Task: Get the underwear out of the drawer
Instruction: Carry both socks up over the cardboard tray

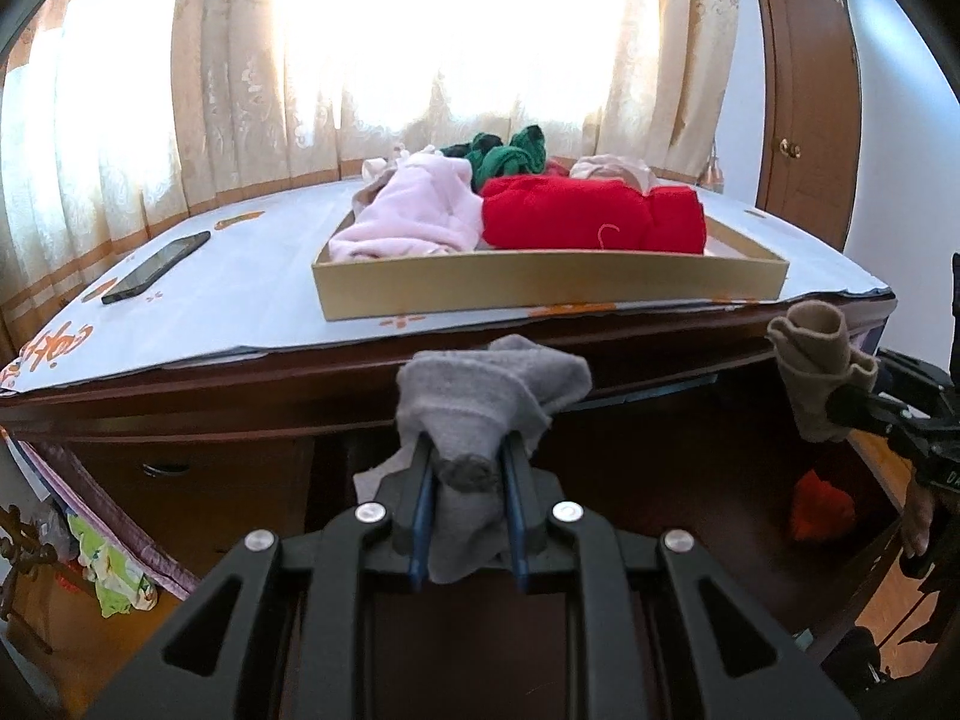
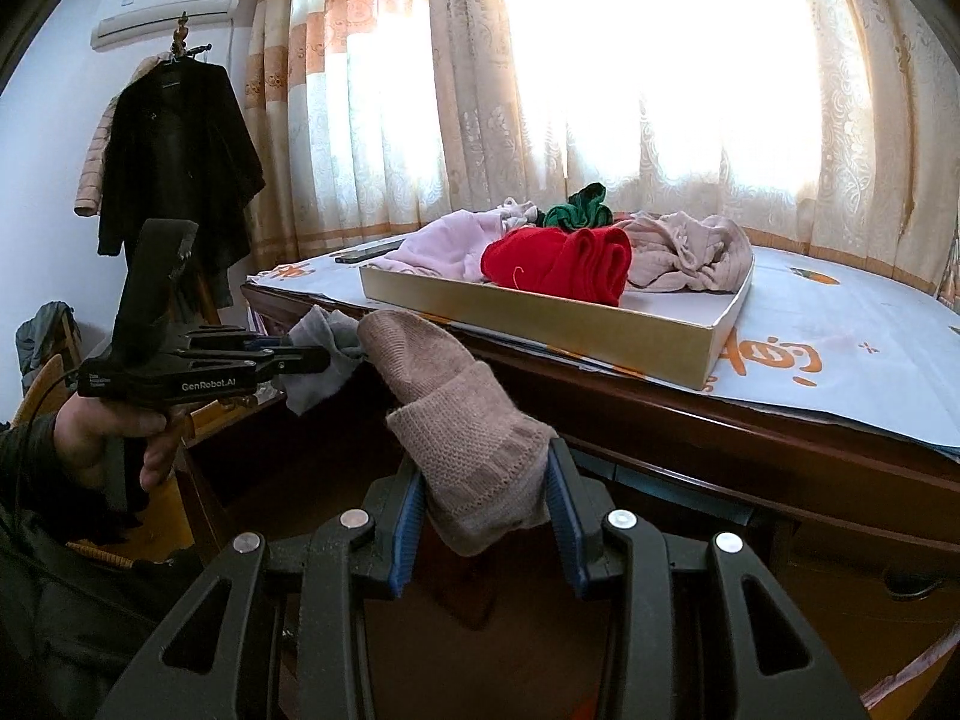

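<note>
My left gripper [image 1: 467,450] is shut on a grey piece of underwear [image 1: 492,384], which bunches up above its blue pads just in front of the desk edge. My right gripper [image 2: 485,468] is shut on a tan knitted piece [image 2: 456,414] held up at about the same height. Each gripper shows in the other's view: the right one [image 1: 840,405] with its tan piece [image 1: 816,360] at the far right, the left one [image 2: 327,360] with the grey cloth [image 2: 318,354] at the left, carried by a hand [image 2: 102,438]. Below the tabletop an orange-red item [image 1: 822,507] lies in the dark open drawer.
A shallow cardboard tray [image 1: 540,288] on the desk holds pink [image 1: 414,210], red [image 1: 588,216], green and beige clothes. A black phone [image 1: 159,267] lies left of it. Curtains hang behind the desk, a coat rack [image 2: 174,168] stands left, and a wooden door [image 1: 804,120] is at the right.
</note>
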Demonstrator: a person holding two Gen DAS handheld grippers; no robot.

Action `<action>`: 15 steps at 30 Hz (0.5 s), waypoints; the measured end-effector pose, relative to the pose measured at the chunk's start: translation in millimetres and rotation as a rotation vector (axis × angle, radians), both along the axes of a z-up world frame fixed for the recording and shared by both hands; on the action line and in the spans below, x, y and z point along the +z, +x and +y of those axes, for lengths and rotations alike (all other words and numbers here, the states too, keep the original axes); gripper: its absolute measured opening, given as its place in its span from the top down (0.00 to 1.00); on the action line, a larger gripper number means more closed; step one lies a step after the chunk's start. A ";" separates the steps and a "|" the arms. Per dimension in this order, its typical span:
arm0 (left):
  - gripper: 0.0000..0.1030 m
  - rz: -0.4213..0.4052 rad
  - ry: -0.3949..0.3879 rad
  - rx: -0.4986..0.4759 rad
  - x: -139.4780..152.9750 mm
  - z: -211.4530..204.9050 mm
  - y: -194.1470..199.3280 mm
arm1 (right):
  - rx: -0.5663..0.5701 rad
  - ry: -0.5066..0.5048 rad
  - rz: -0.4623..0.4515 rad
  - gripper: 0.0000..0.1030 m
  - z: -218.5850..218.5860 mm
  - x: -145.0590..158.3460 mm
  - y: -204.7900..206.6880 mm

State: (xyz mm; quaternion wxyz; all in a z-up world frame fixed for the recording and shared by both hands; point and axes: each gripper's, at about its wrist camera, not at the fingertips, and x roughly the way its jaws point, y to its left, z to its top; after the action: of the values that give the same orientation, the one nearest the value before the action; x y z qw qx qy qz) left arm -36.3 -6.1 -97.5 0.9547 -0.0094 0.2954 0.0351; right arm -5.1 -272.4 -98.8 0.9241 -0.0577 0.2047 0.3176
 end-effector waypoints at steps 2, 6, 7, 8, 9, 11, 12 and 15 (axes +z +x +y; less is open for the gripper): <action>0.82 -0.010 0.000 0.001 1.7 -1.0 -1.0 | 0.001 0.005 -0.002 0.61 -0.9 0.2 -1.5; 0.82 -0.027 0.004 0.001 5.1 -3.0 -1.5 | 0.003 0.018 0.000 0.61 -1.7 1.9 0.3; 0.82 -0.029 0.005 0.000 5.6 -3.5 -1.7 | 0.004 0.024 0.002 0.61 -1.9 2.4 0.4; 0.82 -0.029 0.007 -0.001 6.3 -3.9 -1.4 | 0.005 0.026 0.001 0.61 -2.0 3.1 0.2; 0.82 -0.034 0.008 0.001 7.3 -4.4 -1.6 | 0.005 0.026 -0.001 0.61 -1.9 3.5 0.1; 0.82 -0.041 0.009 0.000 8.8 -4.9 -2.3 | 0.005 0.024 -0.003 0.61 -1.2 3.7 -0.1; 0.82 -0.044 0.011 0.001 9.4 -5.2 -2.2 | 0.005 0.023 -0.004 0.61 -1.1 3.8 -0.3; 0.82 -0.057 0.012 0.003 11.9 -5.3 -2.8 | 0.004 0.024 -0.011 0.61 -1.1 5.3 -1.3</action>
State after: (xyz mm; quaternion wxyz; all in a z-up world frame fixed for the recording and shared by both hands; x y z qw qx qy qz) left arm -39.1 -11.4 -85.5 0.9627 -0.0050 0.2679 0.0382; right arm -6.4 -273.5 -93.5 0.9251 -0.0485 0.1958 0.3218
